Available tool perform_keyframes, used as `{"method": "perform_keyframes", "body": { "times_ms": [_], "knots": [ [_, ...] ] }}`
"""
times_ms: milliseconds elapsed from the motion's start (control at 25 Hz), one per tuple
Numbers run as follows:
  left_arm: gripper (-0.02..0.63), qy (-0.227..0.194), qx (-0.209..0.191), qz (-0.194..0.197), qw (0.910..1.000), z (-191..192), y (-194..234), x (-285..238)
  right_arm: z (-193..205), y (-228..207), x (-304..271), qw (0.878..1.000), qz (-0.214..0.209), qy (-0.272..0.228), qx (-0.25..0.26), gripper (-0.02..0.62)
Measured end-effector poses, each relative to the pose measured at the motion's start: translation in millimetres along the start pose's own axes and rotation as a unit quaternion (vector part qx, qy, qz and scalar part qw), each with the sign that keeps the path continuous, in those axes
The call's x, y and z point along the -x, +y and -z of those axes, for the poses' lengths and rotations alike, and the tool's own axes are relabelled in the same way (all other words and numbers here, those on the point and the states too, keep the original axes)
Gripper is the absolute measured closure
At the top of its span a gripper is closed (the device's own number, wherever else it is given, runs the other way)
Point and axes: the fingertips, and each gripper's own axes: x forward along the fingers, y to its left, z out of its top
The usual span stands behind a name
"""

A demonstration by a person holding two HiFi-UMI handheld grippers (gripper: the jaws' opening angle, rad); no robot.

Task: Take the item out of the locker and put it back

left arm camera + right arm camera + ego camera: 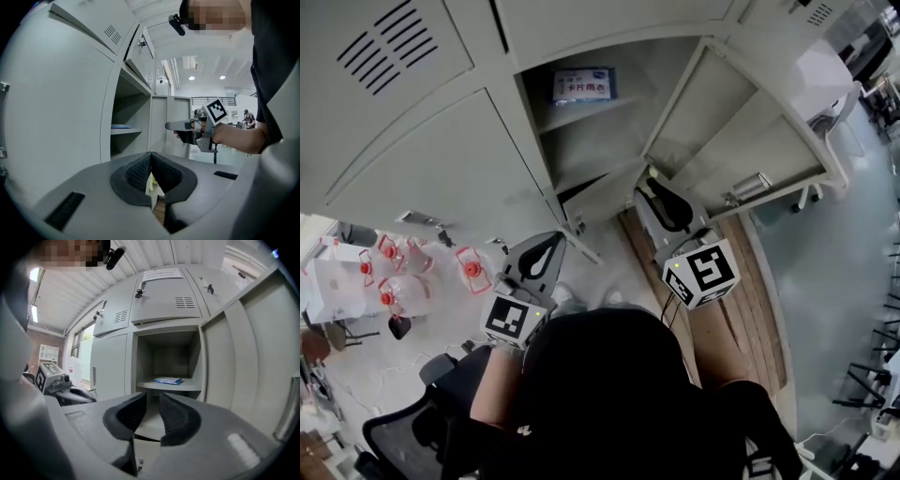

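Observation:
A flat blue packet [583, 85] lies on the shelf of the open locker compartment [609, 141]; it also shows in the right gripper view [167, 380] and, edge-on, in the left gripper view [121, 126]. My right gripper [661, 192] is level in front of the compartment, well short of the shelf. Its jaws [152, 397] stand a narrow gap apart with nothing between them. My left gripper [546, 246] is lower left of the opening, facing the closed door beside it; its jaws [151, 154] meet, empty. It sees the right gripper [176, 125] from the side.
The locker door [741, 131] is swung open to the right. Closed locker doors [422, 178] fill the left. Several clear jugs with red caps [403, 281] stand on the floor at left. A wooden strip [741, 309] runs below the locker. An office chair [403, 431] is behind.

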Motion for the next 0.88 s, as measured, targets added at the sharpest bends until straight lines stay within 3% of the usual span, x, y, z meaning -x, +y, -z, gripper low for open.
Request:
{"method": "perform_keyframes", "body": {
  "times_ms": [320, 600, 880],
  "knots": [
    [0.597, -0.012, -0.028, 0.027, 0.9992, 1, -9, -12, 29, 8, 48, 0.999, 0.031, 0.001, -0.034, 0.54],
    [0.597, -0.006, -0.017, 0.046, 0.9988, 1, -21, -19, 57, 5, 82, 0.996, 0.06, 0.007, -0.058, 0.54],
    [0.597, 0.002, -0.017, 0.055, 0.9983, 2, -30, -21, 59, 11, 93, 0.996, 0.068, 0.0, -0.057, 0.54]
  ]
}}
